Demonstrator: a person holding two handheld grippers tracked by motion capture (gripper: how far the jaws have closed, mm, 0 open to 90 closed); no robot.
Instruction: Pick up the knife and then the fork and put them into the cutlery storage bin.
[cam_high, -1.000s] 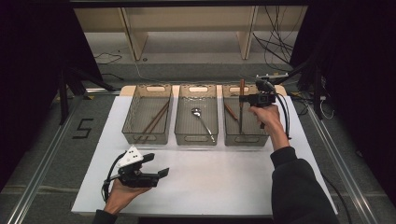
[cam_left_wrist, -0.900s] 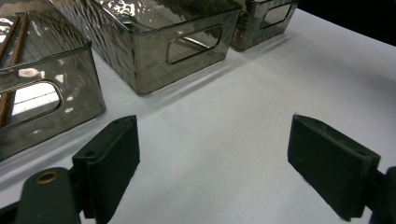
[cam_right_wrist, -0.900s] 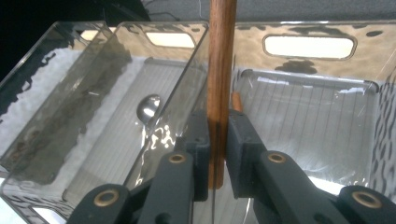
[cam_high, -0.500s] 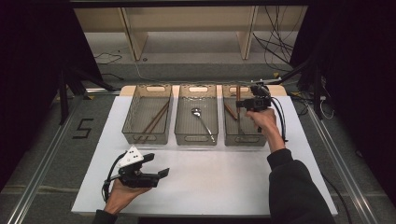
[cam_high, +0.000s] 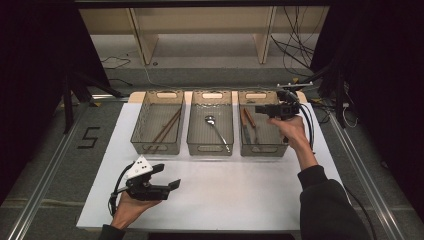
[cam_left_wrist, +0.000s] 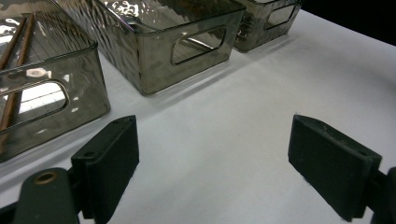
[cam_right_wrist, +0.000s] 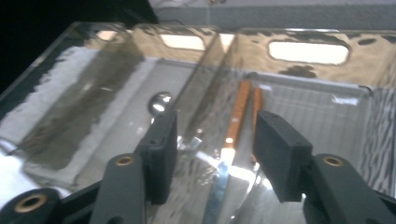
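Inspection of the white tabletop (cam_high: 240, 200) finds three clear bins in a row across its far half. We see the right hand-held gripper (cam_high: 261, 108) poised over the right bin (cam_high: 260, 148), at about 2 o'clock from the tabletop's centre; its jaws have just been opening and now stand moderately apart with nothing pressed between them. In the right gripper view, the wooden-handled knife (cam_right_wrist: 232, 140) lies on the bin floor directly below the gap between those jaws, its blade toward the camera and its handle toward 12 o'clock, with a second wooden handle (cam_right_wrist: 256, 105) just beside it at 3 o'clock. We note the spoon (cam_high: 216, 129) lying in the middle bin (cam_high: 212, 148) and the chopsticks (cam_high: 166, 129) lying slantwise in the left bin (cam_high: 157, 148). The left hand-held gripper (cam_high: 169, 181) sits low over the tabletop at about 8 o'clock, well apart from the bins; in the left gripper view its jaws stand wide, with bare white surface between them.
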